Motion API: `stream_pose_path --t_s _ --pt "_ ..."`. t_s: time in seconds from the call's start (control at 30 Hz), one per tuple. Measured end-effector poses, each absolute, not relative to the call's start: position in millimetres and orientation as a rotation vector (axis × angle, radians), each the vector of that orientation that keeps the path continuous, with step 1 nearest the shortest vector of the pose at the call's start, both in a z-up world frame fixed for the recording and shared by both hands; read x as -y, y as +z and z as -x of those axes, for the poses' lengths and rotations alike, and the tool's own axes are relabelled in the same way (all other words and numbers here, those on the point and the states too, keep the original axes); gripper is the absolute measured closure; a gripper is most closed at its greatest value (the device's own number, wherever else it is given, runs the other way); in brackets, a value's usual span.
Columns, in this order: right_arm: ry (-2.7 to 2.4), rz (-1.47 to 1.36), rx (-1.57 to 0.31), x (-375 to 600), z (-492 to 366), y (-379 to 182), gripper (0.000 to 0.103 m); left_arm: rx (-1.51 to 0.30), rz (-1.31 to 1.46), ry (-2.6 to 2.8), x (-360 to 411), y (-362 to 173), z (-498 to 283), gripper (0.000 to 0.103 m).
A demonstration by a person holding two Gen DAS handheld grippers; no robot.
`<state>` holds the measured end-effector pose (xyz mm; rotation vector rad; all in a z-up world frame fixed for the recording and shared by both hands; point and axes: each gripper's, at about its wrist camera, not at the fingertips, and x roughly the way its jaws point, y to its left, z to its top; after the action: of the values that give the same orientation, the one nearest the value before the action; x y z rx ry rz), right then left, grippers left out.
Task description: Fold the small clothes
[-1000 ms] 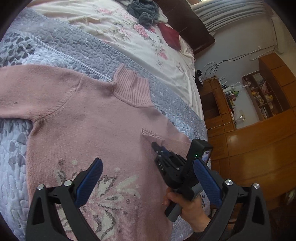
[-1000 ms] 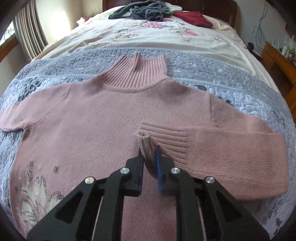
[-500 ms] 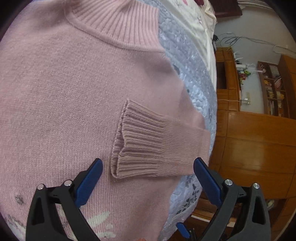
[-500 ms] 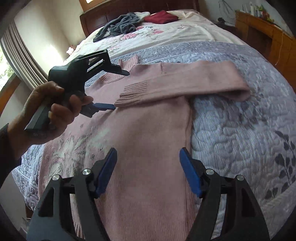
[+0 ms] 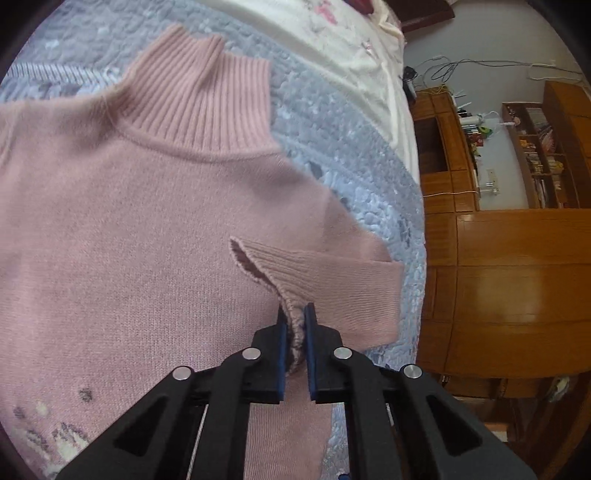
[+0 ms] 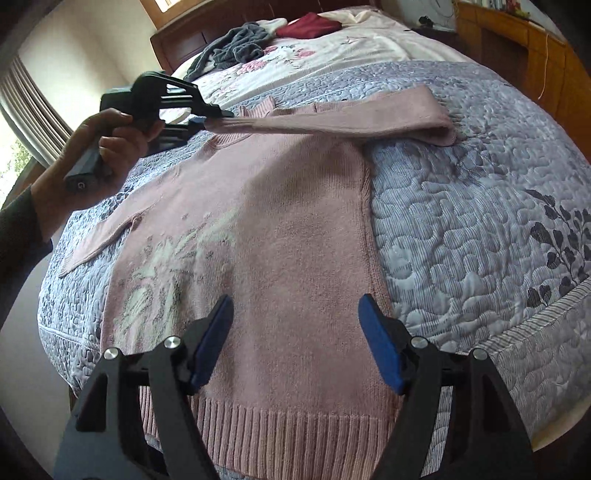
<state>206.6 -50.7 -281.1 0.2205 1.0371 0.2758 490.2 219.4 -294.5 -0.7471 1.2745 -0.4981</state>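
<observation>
A pink knit sweater (image 6: 280,229) with a pale floral pattern lies face up on the quilted bed. Its right sleeve (image 6: 351,118) is folded across the chest. My left gripper (image 5: 295,314) is shut on the ribbed cuff (image 5: 280,273) of that sleeve and lifts it a little off the body. The same left gripper (image 6: 210,118) shows in the right wrist view, held by a hand. My right gripper (image 6: 295,332) is open above the sweater's lower part, near the ribbed hem (image 6: 280,432), with nothing between its fingers. The other sleeve (image 6: 96,240) lies stretched out to the left.
The grey-blue quilt (image 6: 480,206) covers the near part of the bed; a floral sheet (image 6: 317,51) lies beyond. A grey garment (image 6: 236,46) and a dark red one (image 6: 308,26) sit by the headboard. Wooden cabinets (image 5: 498,280) stand beside the bed.
My left gripper has shut on the sleeve cuff, which half a second ago lay flat between its open fingers. My right gripper, which held the cuff a second ago, now hovers open over the hem.
</observation>
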Motion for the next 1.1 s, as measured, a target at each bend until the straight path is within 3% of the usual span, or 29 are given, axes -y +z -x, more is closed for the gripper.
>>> stream_pose_path --t_s 0.17,0.33,0.6,0.9,1.0,1.1 --pt "0.296 -0.243 -1.041 42 -205 -276 0.033 -1.158 0.702 -0.474 -284 -229 -489 0.095" --pt "0.328 -0.256 -1.062 22 -203 -277 0.033 -1.11 0.702 -0.376 -351 -212 -500 0.095" --pt "0.367 -0.213 -1.099 2 -200 -284 0.033 -1.171 0.751 -0.266 -429 -261 -492 0.095" --pt "0.369 -0.208 -1.117 -4 -207 -291 0.033 -1.302 0.739 -0.14 -446 -347 -485 0.094" --pt "0.377 -0.201 -1.115 -8 -209 -289 0.033 -1.322 0.644 0.008 -452 -352 -482 0.085" --pt "0.387 -0.206 -1.106 -11 -210 -286 0.033 -1.206 0.639 -0.04 -444 -330 -471 0.077"
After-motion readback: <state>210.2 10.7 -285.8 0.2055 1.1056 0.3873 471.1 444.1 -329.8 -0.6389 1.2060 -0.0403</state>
